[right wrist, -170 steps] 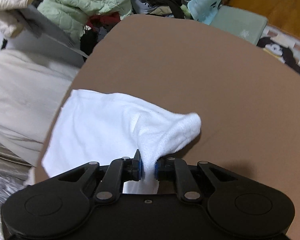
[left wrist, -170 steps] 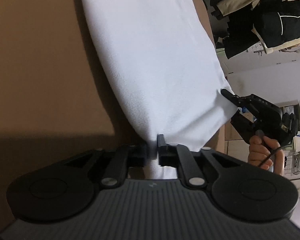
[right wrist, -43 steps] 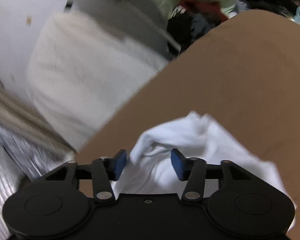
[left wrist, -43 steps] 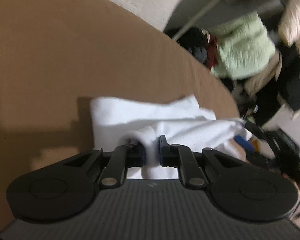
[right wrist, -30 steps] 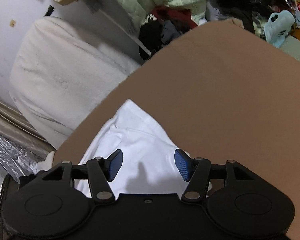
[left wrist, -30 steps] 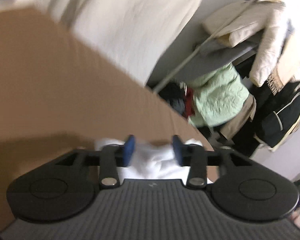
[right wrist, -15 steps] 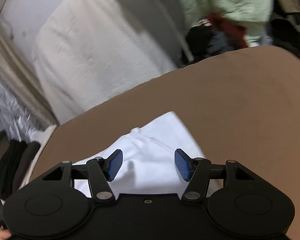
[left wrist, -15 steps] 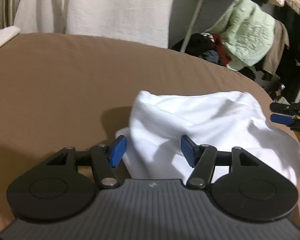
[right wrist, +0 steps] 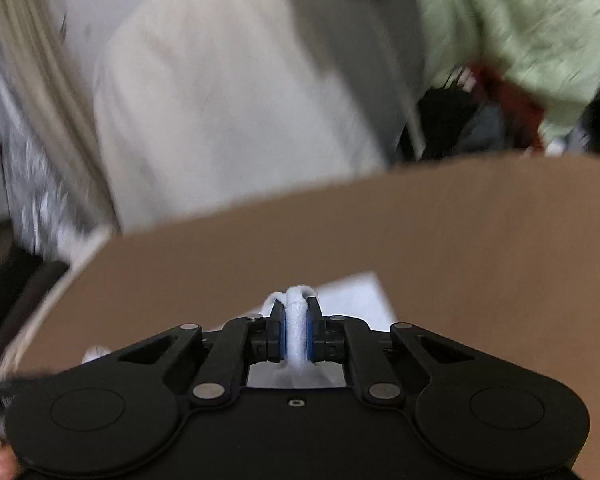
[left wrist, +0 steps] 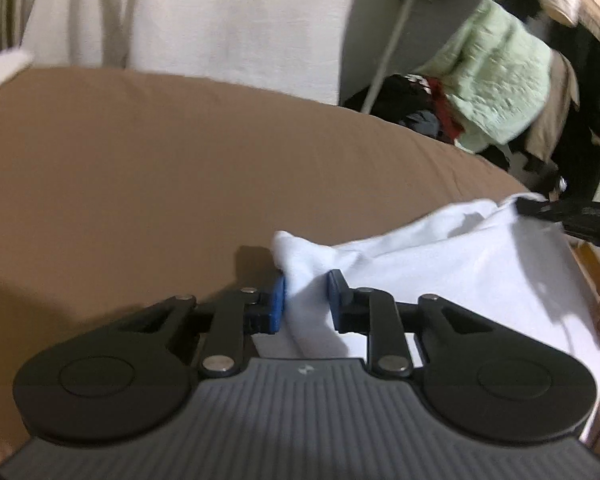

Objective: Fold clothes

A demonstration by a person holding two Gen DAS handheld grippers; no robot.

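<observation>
No readable text, labels, brand names or numbers appear in either wrist view; a small pale mark on one gripper body is illegible.

The white cloth garment looks soft, matt and faintly nubbly like fine terry. The brown fabric-covered surface under it is smooth, matt and taut. The black plastic left gripper has a dull satin finish, blue rubbery pads, shiny metal rivets and a ribbed grey body.
</observation>
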